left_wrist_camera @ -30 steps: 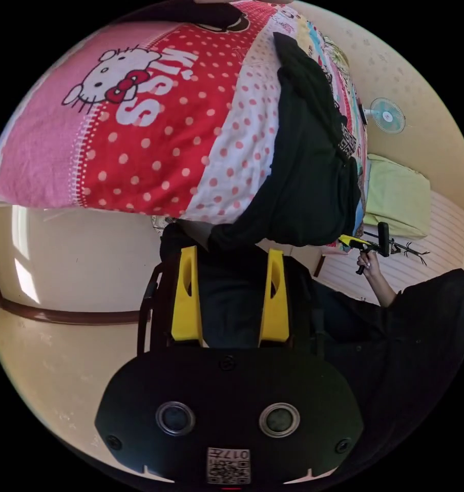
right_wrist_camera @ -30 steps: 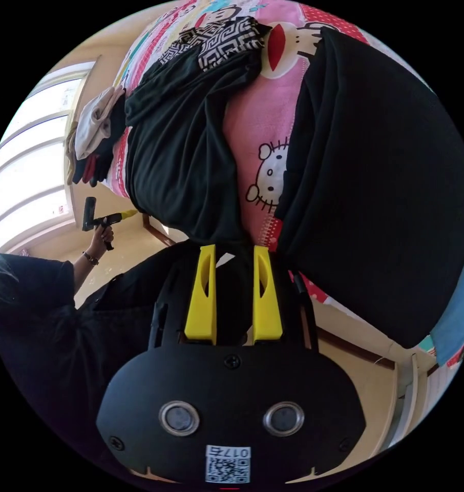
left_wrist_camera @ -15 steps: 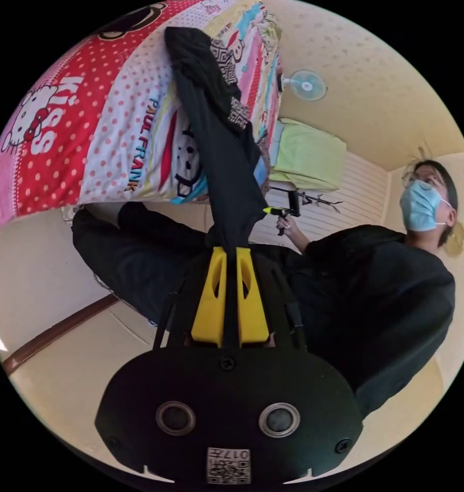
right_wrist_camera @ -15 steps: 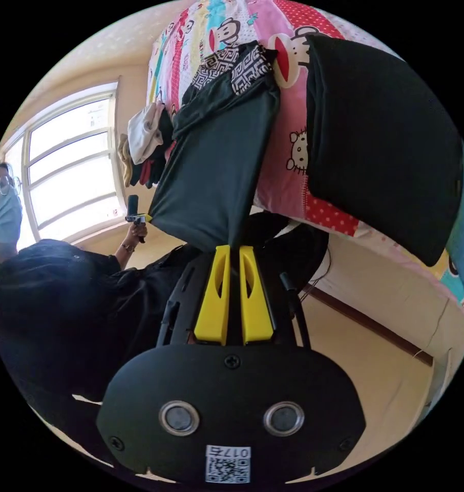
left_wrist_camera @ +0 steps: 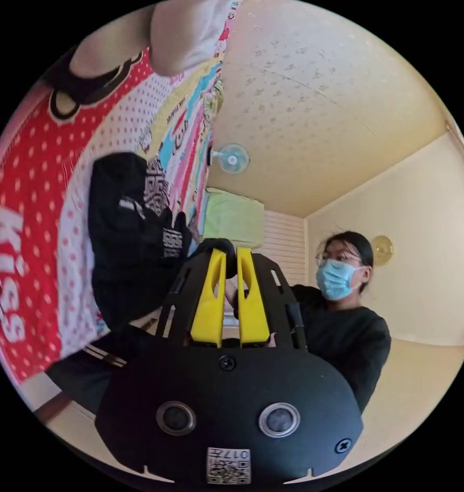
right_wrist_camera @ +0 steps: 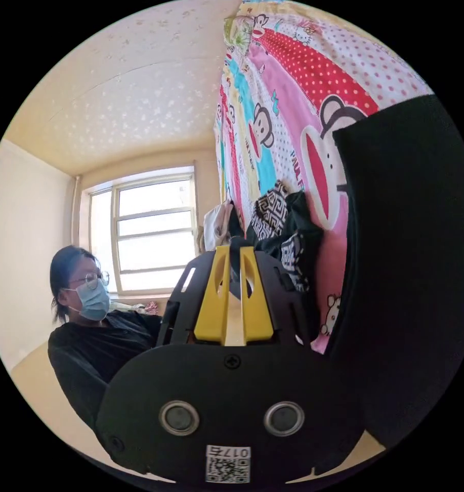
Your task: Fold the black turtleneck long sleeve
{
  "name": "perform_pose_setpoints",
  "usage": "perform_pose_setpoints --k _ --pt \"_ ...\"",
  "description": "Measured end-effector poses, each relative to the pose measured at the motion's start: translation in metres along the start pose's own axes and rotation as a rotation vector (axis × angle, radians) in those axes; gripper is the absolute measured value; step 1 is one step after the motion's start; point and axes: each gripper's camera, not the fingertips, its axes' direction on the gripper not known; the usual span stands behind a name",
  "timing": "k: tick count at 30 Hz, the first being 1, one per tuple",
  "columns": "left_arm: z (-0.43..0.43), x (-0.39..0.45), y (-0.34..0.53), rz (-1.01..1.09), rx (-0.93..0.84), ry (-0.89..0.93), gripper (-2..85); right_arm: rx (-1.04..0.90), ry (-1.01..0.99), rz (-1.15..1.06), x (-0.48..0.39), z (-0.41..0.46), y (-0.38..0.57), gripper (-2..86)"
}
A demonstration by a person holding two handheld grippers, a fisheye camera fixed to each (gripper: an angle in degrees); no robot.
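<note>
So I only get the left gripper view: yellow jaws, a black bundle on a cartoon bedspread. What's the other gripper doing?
Observer: In the right gripper view, the right gripper has its jaws closed on a strip of the black turtleneck.
Operator: Anything else black on the bed?
Observer: Yes, a second black garment lies flat on the bedspread, beside the bundle.
Operator: What's behind the person?
Observer: A bright window.
</note>
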Motion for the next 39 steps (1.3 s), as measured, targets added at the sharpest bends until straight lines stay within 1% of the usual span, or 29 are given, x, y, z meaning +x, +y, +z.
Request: perform_pose_setpoints --k 2,3,4,6,7,9,10,12,13,14,15,16,17,19,20,21,22,24,26,27,28,30,31,33,34,35,36,37,39 --pt "-0.002 -0.003 -0.033 0.012 0.058 -0.069 9.3 -0.007 0.096 0.011 0.006 0.01 -0.042 6.1" --pt "-0.003 -0.003 -0.043 0.01 0.094 -0.105 9.8 -0.049 0.126 0.015 0.005 0.021 -0.061 7.7" --pt "-0.004 -0.002 -0.044 0.011 0.113 -0.126 10.0 -0.065 0.15 0.009 0.003 0.026 -0.066 8.0" --pt "0.002 0.001 -0.035 -0.003 0.127 -0.267 10.1 -0.101 0.301 -0.023 -0.017 0.044 -0.07 8.7" --pt "0.004 0.002 -0.03 -0.008 0.124 -0.319 10.2 -0.108 0.34 -0.038 -0.023 0.05 -0.067 8.6" --pt "0.017 0.001 -0.009 -0.04 0.102 -0.501 12.3 -0.154 0.49 -0.13 -0.048 0.08 -0.045 8.0" --pt "0.021 0.0 -0.004 -0.049 0.097 -0.536 12.9 -0.173 0.535 -0.165 -0.055 0.09 -0.038 7.8" --pt "0.037 -0.013 0.017 -0.105 0.089 -0.646 15.0 -0.221 0.702 -0.315 -0.073 0.131 -0.002 7.8" --pt "0.04 -0.018 0.021 -0.126 0.082 -0.659 15.5 -0.245 0.739 -0.346 -0.074 0.142 0.007 7.9" --pt "0.048 -0.031 0.028 -0.172 0.064 -0.671 16.5 -0.307 0.854 -0.358 -0.068 0.164 0.023 8.2" --pt "0.055 -0.043 0.034 -0.212 0.051 -0.671 16.9 -0.338 0.989 -0.315 -0.057 0.178 0.038 9.1" --pt "0.057 -0.047 0.036 -0.22 0.052 -0.666 16.7 -0.328 1.033 -0.293 -0.052 0.18 0.045 9.6" --pt "0.06 -0.051 0.041 -0.227 0.072 -0.668 16.0 -0.278 1.061 -0.257 -0.048 0.178 0.06 10.6" --pt "0.06 -0.051 0.047 -0.254 0.13 -0.695 14.7 -0.172 1.04 -0.165 -0.047 0.162 0.077 12.4" --pt "0.058 -0.051 0.053 -0.295 0.187 -0.698 14.1 -0.091 1.01 -0.052 -0.045 0.147 0.088 13.8" --pt "0.055 -0.054 0.062 -0.357 0.255 -0.66 14.2 -0.018 0.928 0.078 -0.039 0.13 0.099 15.2" --pt "0.053 -0.056 0.068 -0.39 0.299 -0.619 14.3 0.015 0.871 0.143 -0.035 0.123 0.106 15.5" --pt "0.051 -0.067 0.094 -0.491 0.459 -0.423 16.4 0.11 0.613 0.359 -0.013 0.106 0.134 16.2" --pt "0.059 -0.073 0.102 -0.494 0.491 -0.363 16.6 0.149 0.462 0.468 0.01 0.11 0.151 16.6" --pt "0.067 -0.077 0.1 -0.496 0.471 -0.364 16.6 0.161 0.404 0.516 0.027 0.119 0.157 17.1" --pt "0.072 -0.081 0.099 -0.503 0.465 -0.359 16.6 0.172 0.382 0.533 0.035 0.124 0.16 17.4" --pt "0.086 -0.095 0.092 -0.48 0.531 -0.236 15.9 0.281 0.306 0.596 0.06 0.134 0.162 18.7" --pt "0.088 -0.098 0.09 -0.467 0.552 -0.205 15.5 0.303 0.304 0.614 0.063 0.136 0.162 18.7" --pt "0.093 -0.105 0.083 -0.464 0.616 -0.175 8.8 0.296 0.365 0.662 0.062 0.142 0.157 17.3" --pt "0.094 -0.105 0.081 -0.475 0.625 -0.175 6.9 0.278 0.39 0.66 0.06 0.144 0.156 16.6" --pt "0.094 -0.102 0.077 -0.5 0.634 -0.177 4.9 0.248 0.439 0.639 0.054 0.145 0.152 11.0" --pt "0.095 -0.093 0.071 -0.5 0.622 -0.183 4.6 0.241 0.446 0.602 0.049 0.142 0.149 7.0" --pt "0.095 -0.087 0.067 -0.487 0.612 -0.184 4.5 0.248 0.423 0.576 0.047 0.14 0.147 5.8" --pt "0.097 -0.055 0.05 -0.401 0.581 -0.162 4.2 0.293 0.271 0.546 0.049 0.128 0.137 3.6"
